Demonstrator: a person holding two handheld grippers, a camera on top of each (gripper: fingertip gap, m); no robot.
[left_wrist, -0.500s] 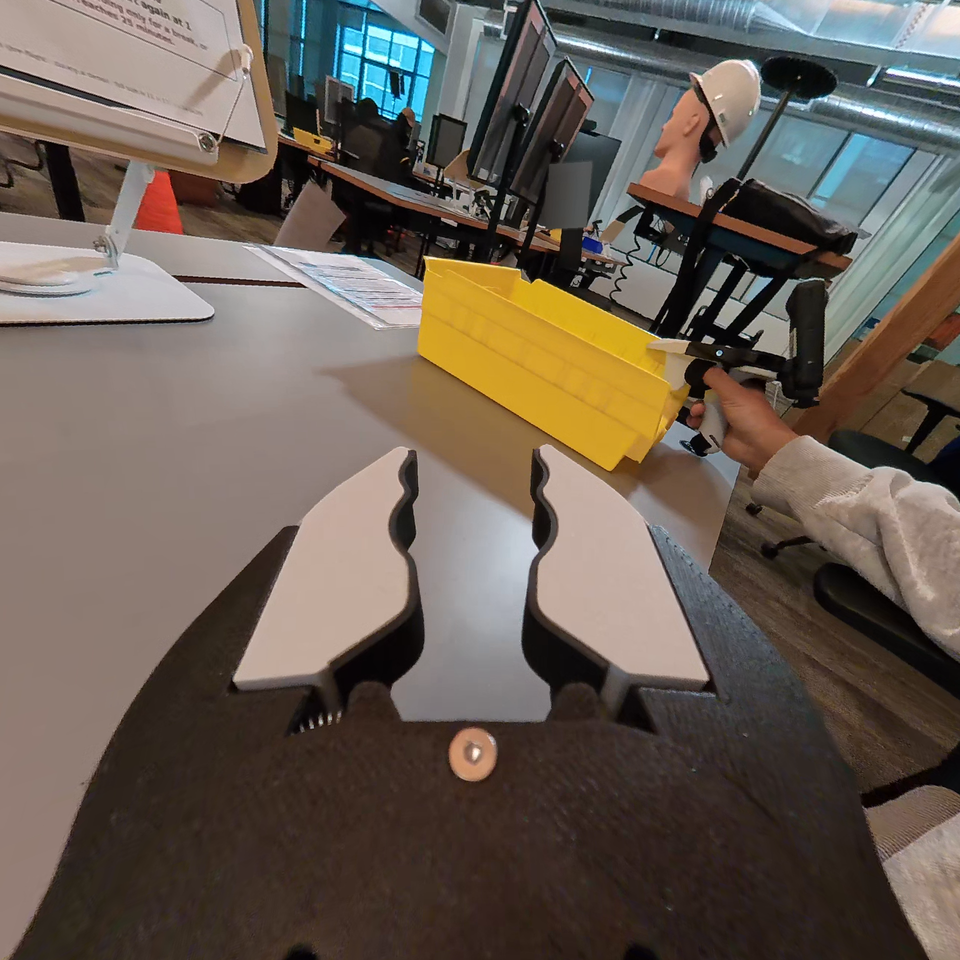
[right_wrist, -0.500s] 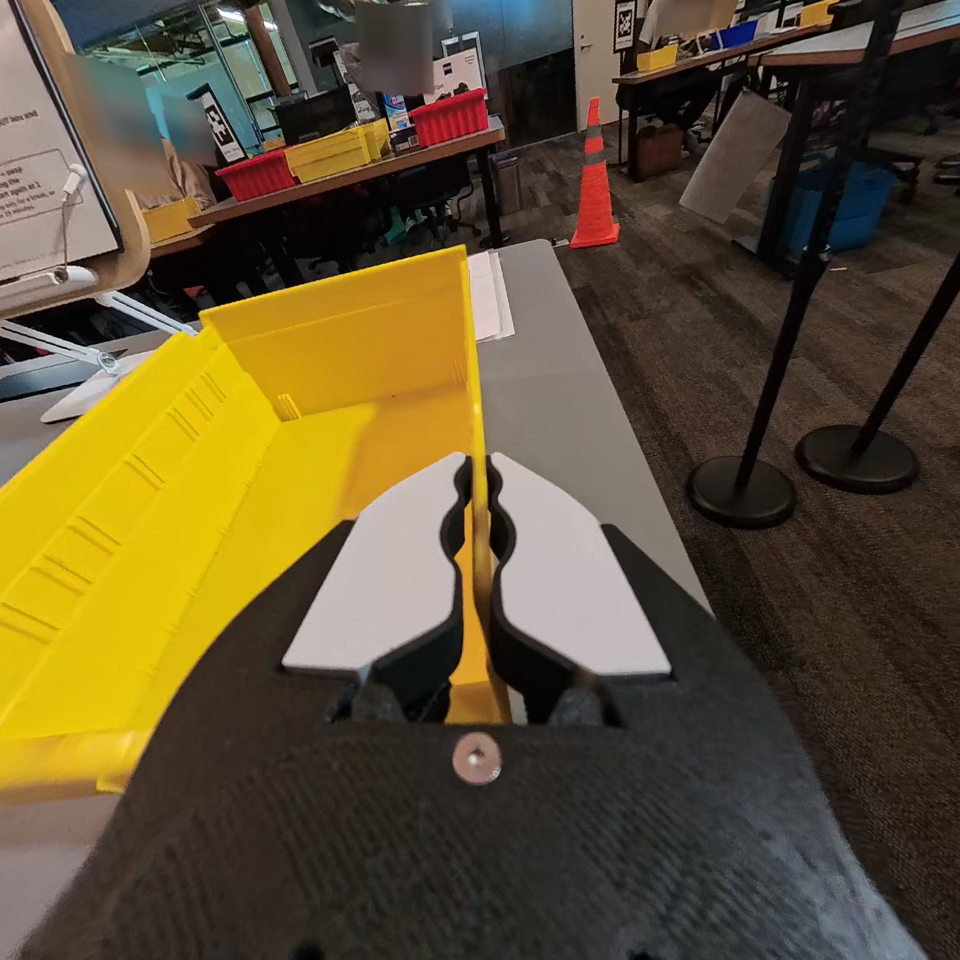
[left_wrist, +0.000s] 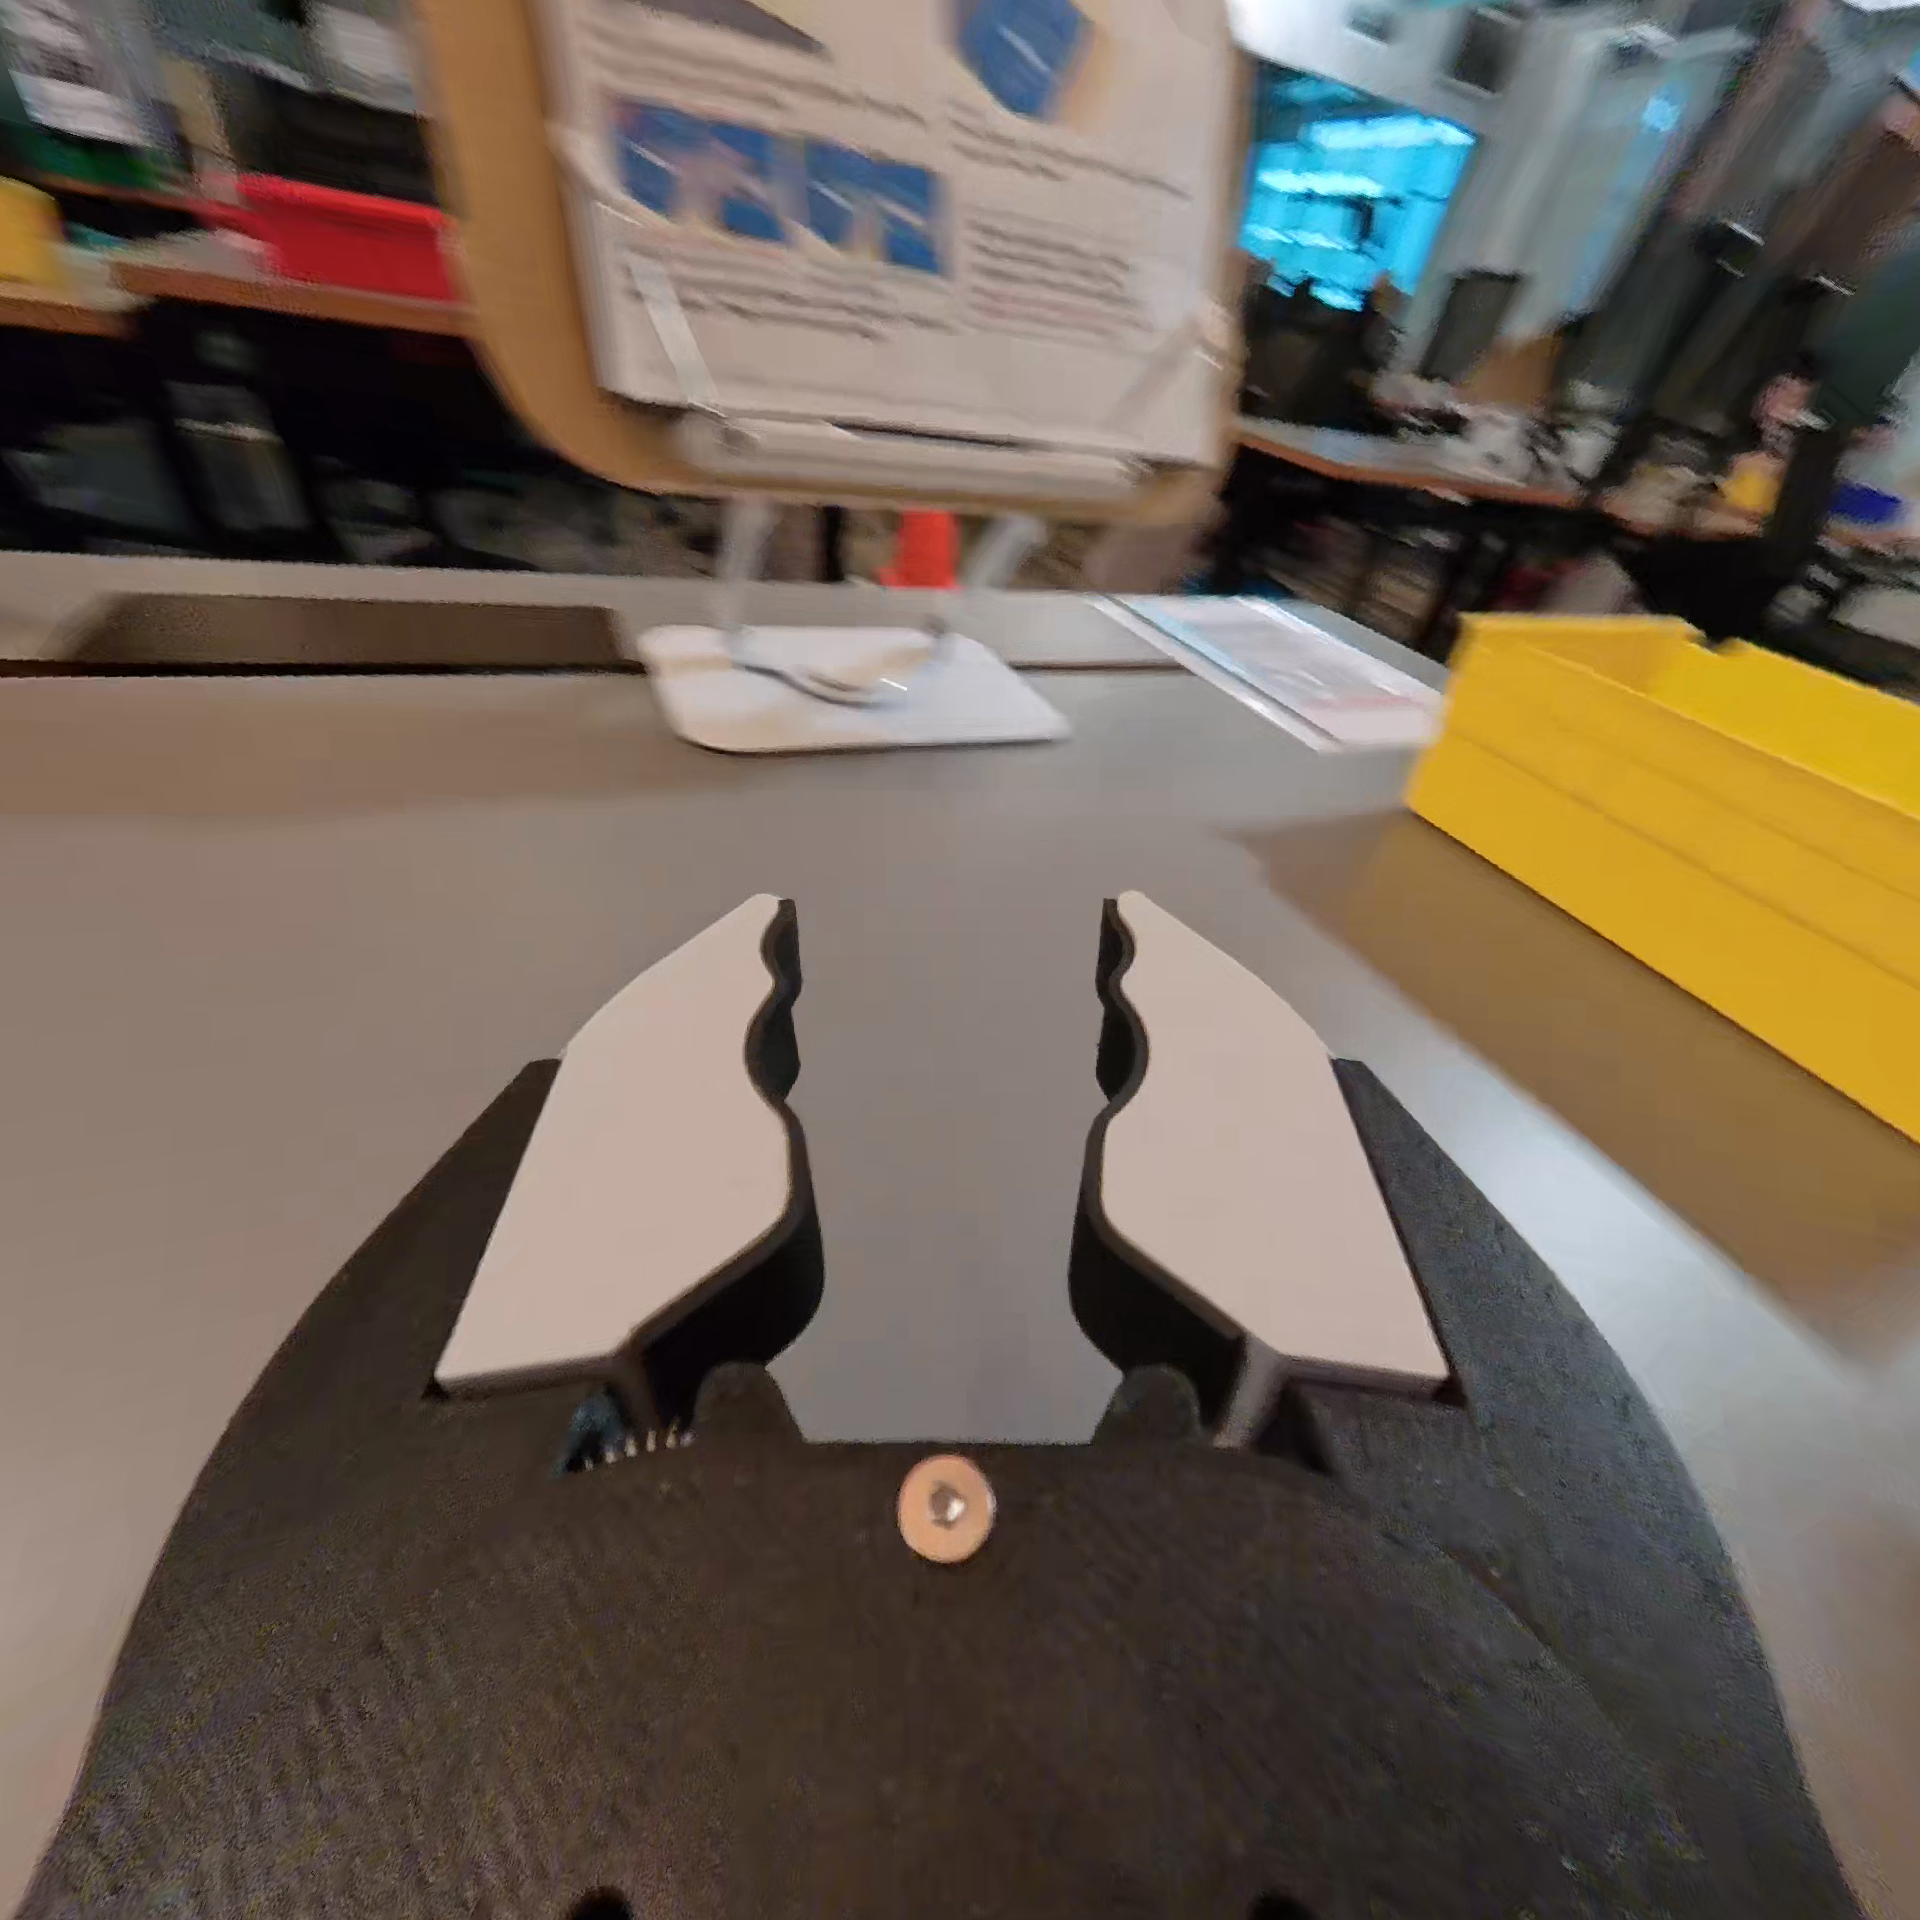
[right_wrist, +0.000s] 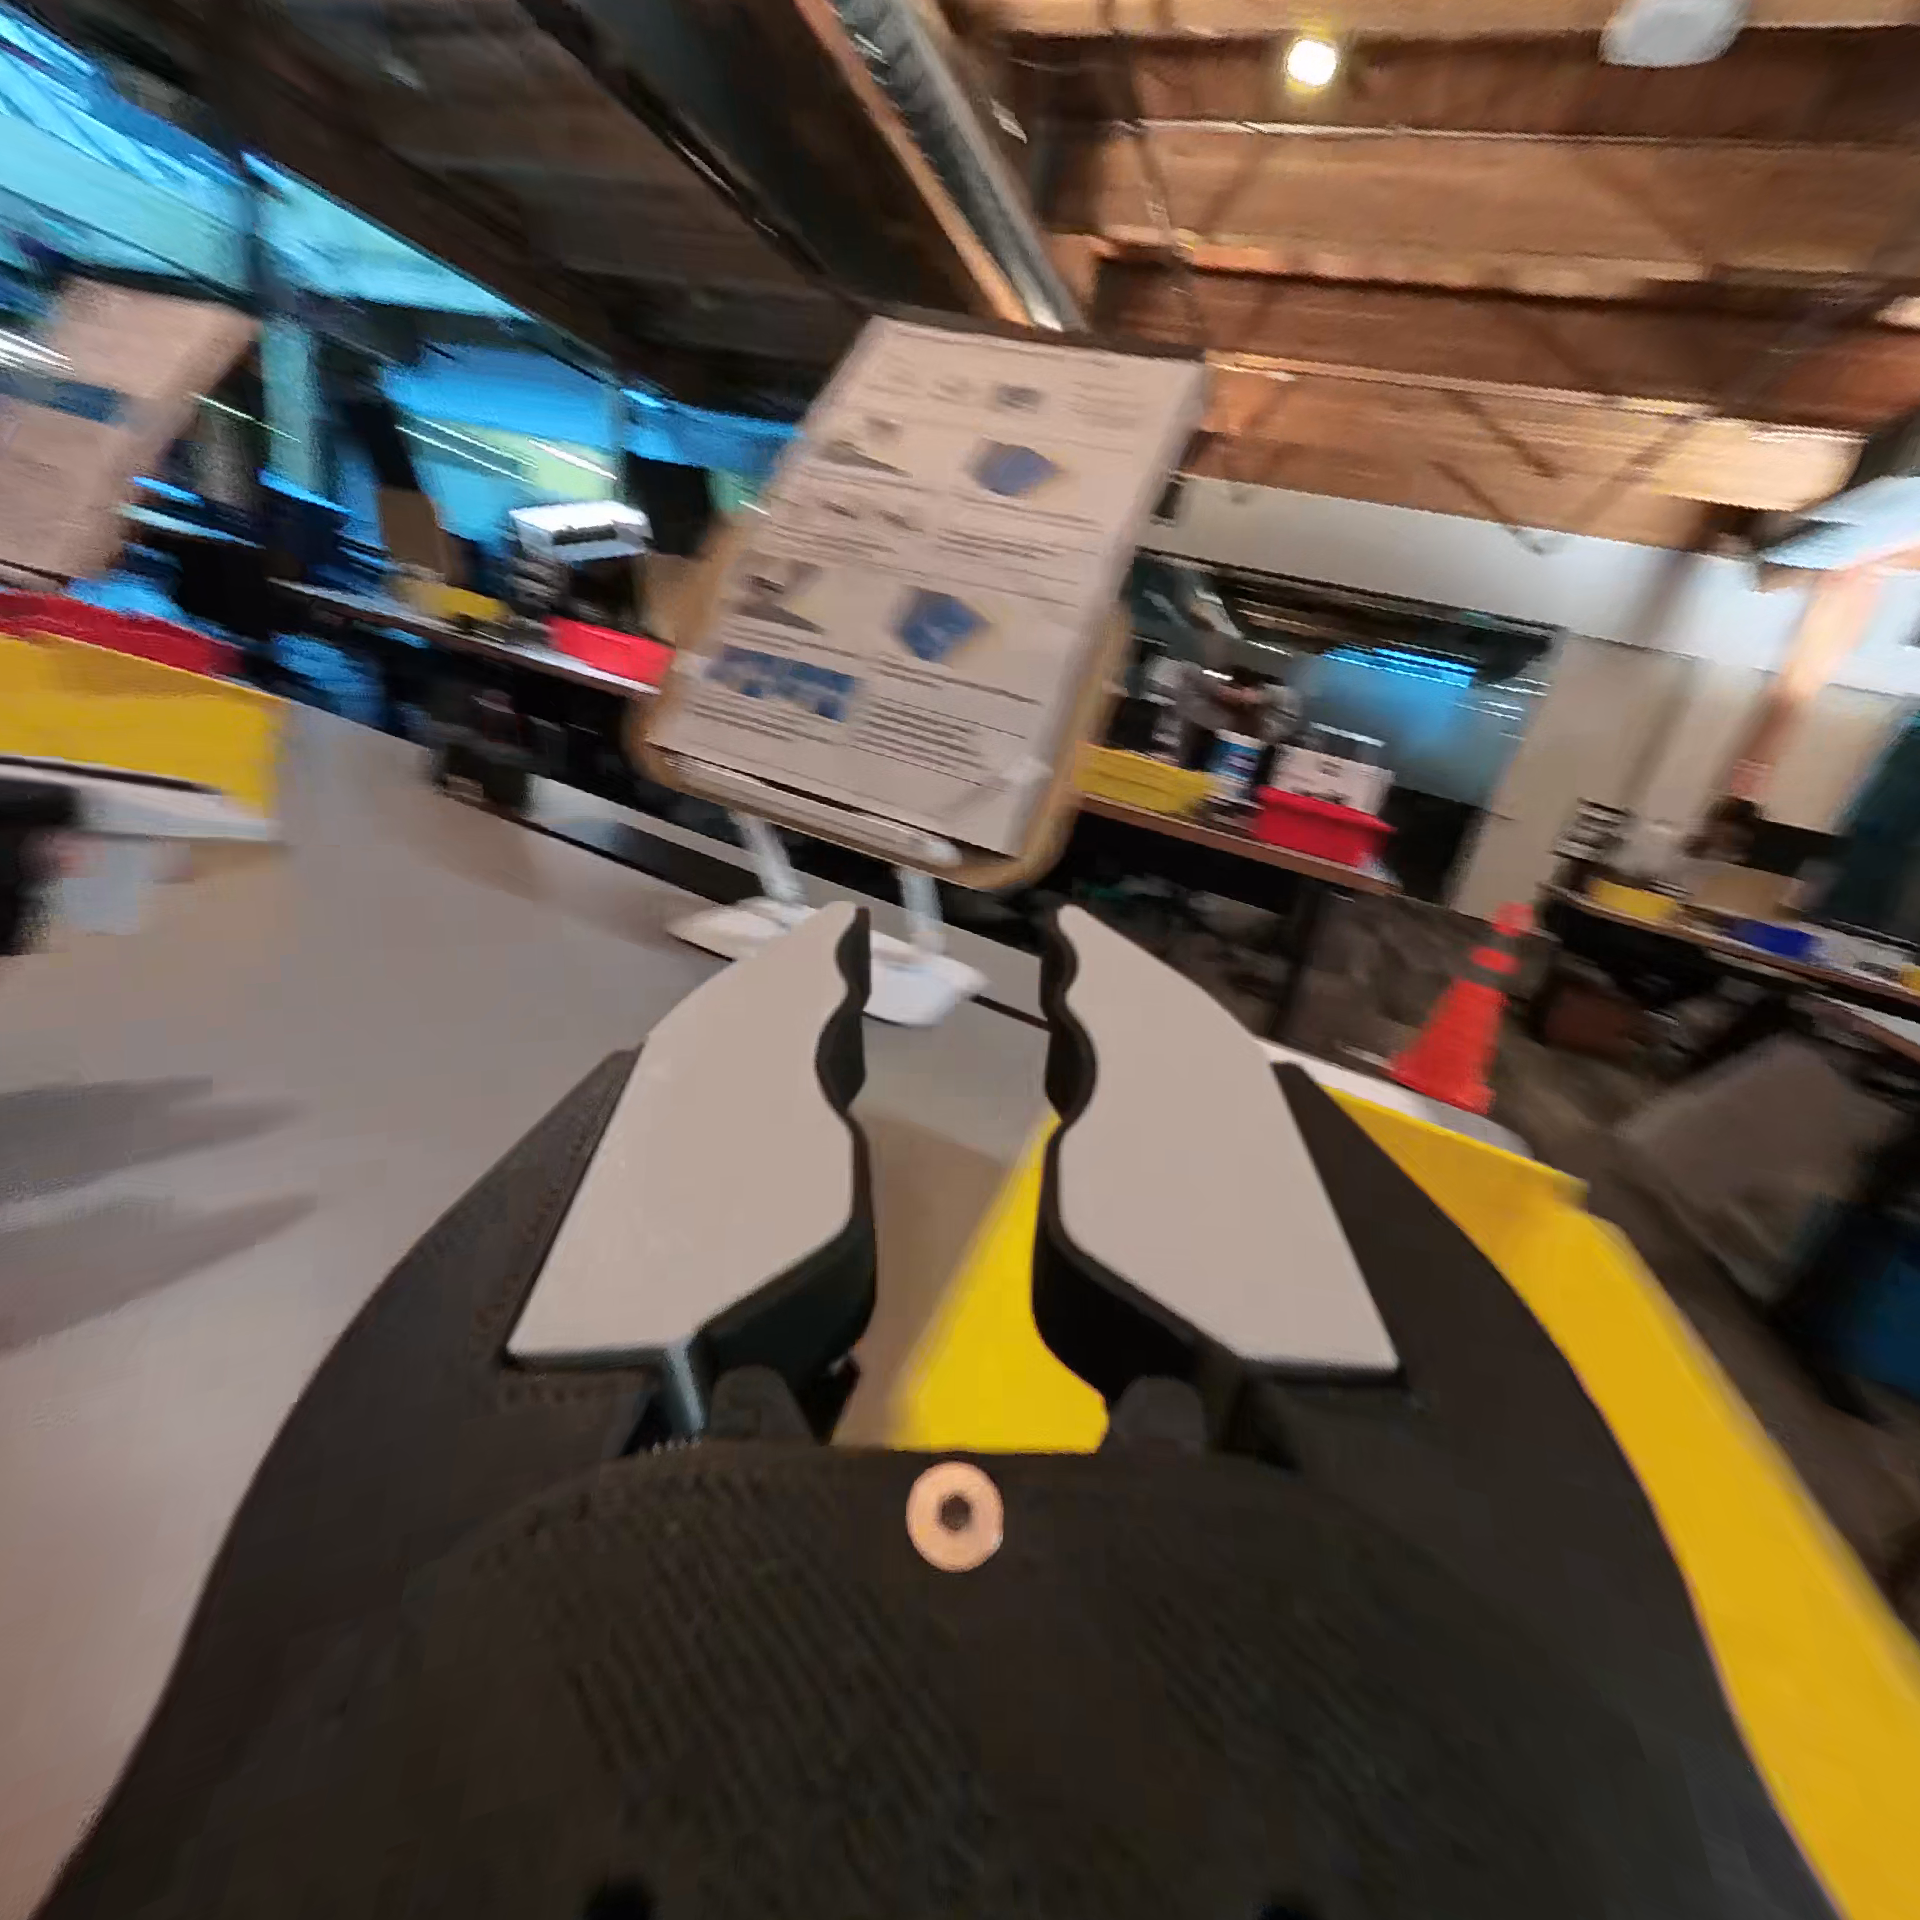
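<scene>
Yellow bin (left_wrist: 1704, 831), likely stiff, light plastic best gripped by its rim, lies lower right; left gripper (left_wrist: 945, 914) and right gripper (right_wrist: 951, 925) gape empty.

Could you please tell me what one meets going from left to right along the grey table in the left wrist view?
Dark slot in the table → white stand base → flat printed sheet → yellow bin. The open left claw sits nearer, over bare table.

Both views are bright but smeared with motion blur (backgrounds worst), wide-angle bending at the edges.
</scene>
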